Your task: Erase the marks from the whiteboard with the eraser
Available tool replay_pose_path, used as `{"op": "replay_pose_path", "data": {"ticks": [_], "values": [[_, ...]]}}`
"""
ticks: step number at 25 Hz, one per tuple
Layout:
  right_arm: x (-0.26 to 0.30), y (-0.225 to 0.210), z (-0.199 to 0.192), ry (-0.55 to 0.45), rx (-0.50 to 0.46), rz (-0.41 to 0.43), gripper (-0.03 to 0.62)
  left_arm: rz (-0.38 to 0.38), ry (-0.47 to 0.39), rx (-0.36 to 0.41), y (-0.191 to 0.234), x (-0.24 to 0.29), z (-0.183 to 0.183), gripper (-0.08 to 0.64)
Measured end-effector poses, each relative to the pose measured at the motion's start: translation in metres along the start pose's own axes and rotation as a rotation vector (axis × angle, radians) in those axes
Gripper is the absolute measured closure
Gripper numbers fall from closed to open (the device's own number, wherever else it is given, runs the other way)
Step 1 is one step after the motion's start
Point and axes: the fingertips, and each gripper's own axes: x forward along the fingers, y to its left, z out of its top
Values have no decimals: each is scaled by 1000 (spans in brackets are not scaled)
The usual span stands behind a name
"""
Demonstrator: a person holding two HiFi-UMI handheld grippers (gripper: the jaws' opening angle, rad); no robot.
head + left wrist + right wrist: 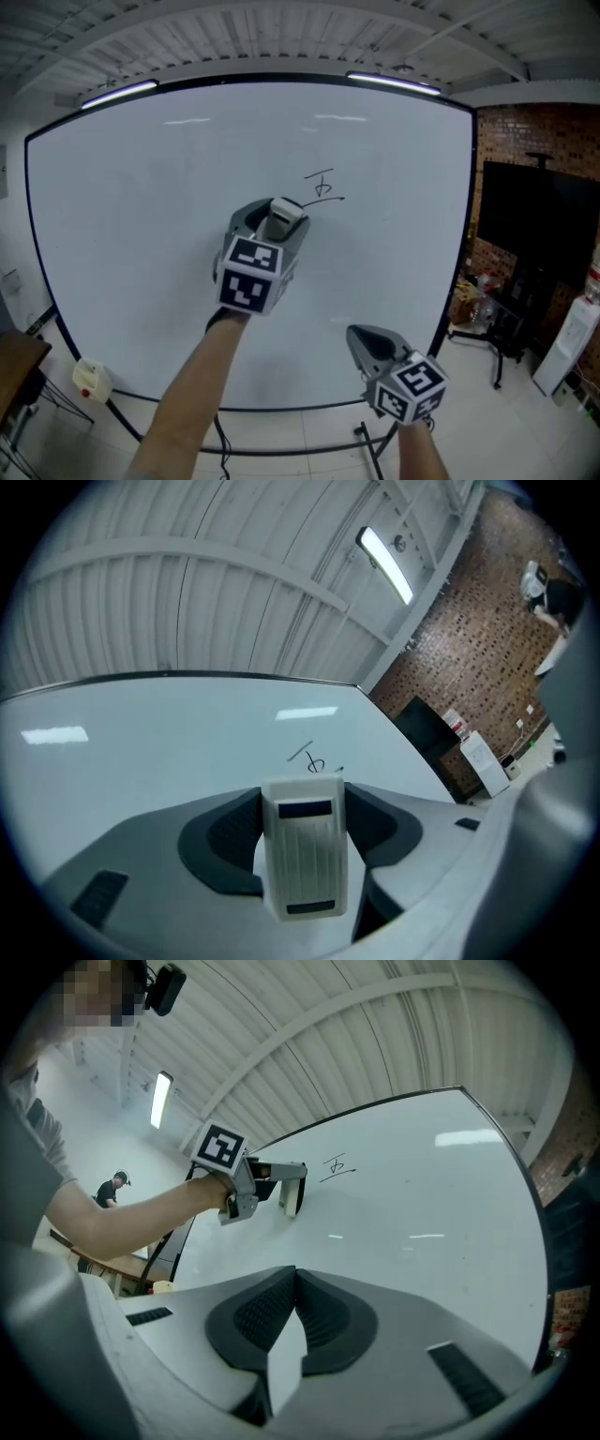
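Head view, item listing: whiteboard on a wheeled stand, surface bare except for a small group of black marks right of centre in the upper half. Eraser: pale block with a ribbed back, clamped across its two long sides by the left hand-held gripper, which is closed on it. It sits just below and left of the marks, well short of covering them. Whether its working face touches the board cannot be told. Handling, as judged: light, with a stiff plastic shell that should not yield under the jaws. The smooth sides may slip under hard rubbing, so the present mid-length hold on the flanks looks sound. Fragility appears low. Left arm: bare forearm stretched forward and upward, with the marker cube facing the camera. Right hand-held gripper: held low toward the board's lower right and well apart from the eraser. Its jaws are brought together with nothing between them, and it points up at the board surface. Task status, as judged: marks not yet wiped.
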Motion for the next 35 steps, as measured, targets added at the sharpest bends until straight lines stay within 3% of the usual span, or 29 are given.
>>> {"op": "replay_pose_path", "data": {"ticks": [5, 15, 27, 35], "values": [[-6, -11, -6, -6, -4, -18, 591, 45, -57, 65, 14, 28, 39, 298], [-19, -29, -20, 8, 15, -78, 591, 100, -168, 169, 20, 62, 72, 298], [-24, -34, -34, 22, 47, -109, 591, 125, -202, 208, 7, 68, 71, 299], [-49, -44, -44, 27, 80, -169, 591, 41, -177, 184, -50, 85, 53, 301]]}}
